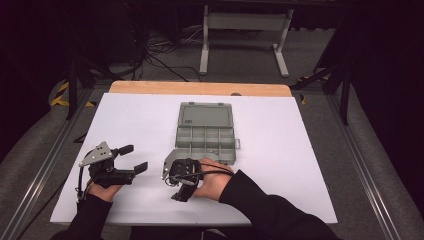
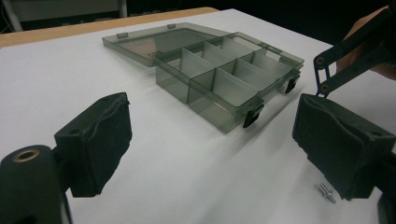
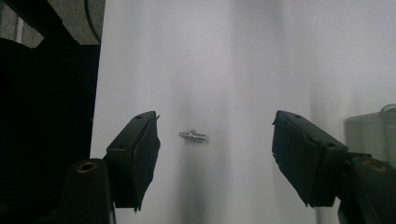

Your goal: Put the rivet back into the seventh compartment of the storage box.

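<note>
A grey see-through compartment box (image 1: 206, 134) lies open at the table's middle, its lid flat behind it. In the left gripper view the box (image 2: 224, 74) has several divided cells and two black latches. A small metal pin (image 3: 193, 136) lies on the white table between the wide-open jaws of my right gripper (image 3: 215, 119), nearer the left jaw, untouched. That same pin (image 2: 327, 192) lies beside the right jaw of my left gripper (image 2: 211, 105). My left gripper (image 1: 137, 157) stands open and empty to the left. My right gripper (image 1: 172, 176) tilts down just in front of the box.
A white sheet (image 1: 125, 120) covers the table, with a wooden strip (image 1: 200, 88) along its far edge. Beyond it a white table frame (image 1: 245, 30) and cables sit on the dark floor. The table's front edge (image 3: 95, 93) runs down the left of the right gripper view.
</note>
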`<state>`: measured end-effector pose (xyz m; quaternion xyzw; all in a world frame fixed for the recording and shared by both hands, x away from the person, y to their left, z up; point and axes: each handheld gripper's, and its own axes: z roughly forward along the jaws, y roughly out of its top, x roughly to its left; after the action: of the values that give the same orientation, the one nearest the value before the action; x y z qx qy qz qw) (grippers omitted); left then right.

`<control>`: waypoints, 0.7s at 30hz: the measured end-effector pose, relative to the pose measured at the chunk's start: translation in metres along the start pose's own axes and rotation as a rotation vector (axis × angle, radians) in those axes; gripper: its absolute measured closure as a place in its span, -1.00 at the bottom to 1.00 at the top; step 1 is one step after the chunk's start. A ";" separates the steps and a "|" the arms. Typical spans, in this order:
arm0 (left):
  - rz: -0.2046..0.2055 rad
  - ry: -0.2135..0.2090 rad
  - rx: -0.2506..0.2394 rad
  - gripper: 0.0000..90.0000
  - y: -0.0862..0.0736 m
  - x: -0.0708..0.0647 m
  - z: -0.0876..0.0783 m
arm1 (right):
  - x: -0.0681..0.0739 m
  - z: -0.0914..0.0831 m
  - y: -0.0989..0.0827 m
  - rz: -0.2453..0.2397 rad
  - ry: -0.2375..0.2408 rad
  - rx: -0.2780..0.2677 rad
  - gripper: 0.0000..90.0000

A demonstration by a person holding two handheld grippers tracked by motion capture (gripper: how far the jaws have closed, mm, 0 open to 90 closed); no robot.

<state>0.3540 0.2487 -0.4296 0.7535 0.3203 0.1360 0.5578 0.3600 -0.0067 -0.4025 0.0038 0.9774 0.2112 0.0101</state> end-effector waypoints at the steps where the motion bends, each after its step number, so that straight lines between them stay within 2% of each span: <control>1: 0.000 0.000 0.000 -0.72 0.000 0.000 0.000 | 0.000 0.001 0.000 -0.002 0.005 0.003 -0.29; 6: 0.000 0.002 -0.002 -0.72 0.000 0.000 0.000 | 0.002 0.009 -0.001 -0.016 0.015 0.011 -0.29; 11: 0.000 0.001 -0.001 -0.72 0.000 0.000 0.000 | 0.005 0.013 -0.001 -0.004 0.031 0.023 -0.26; 21: -0.002 0.003 -0.002 -0.72 0.000 0.000 0.000 | 0.007 0.021 -0.002 -0.013 0.063 0.030 -0.25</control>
<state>0.3537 0.2487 -0.4295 0.7525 0.3217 0.1371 0.5580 0.3532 0.0003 -0.4229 -0.0091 0.9803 0.1966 -0.0194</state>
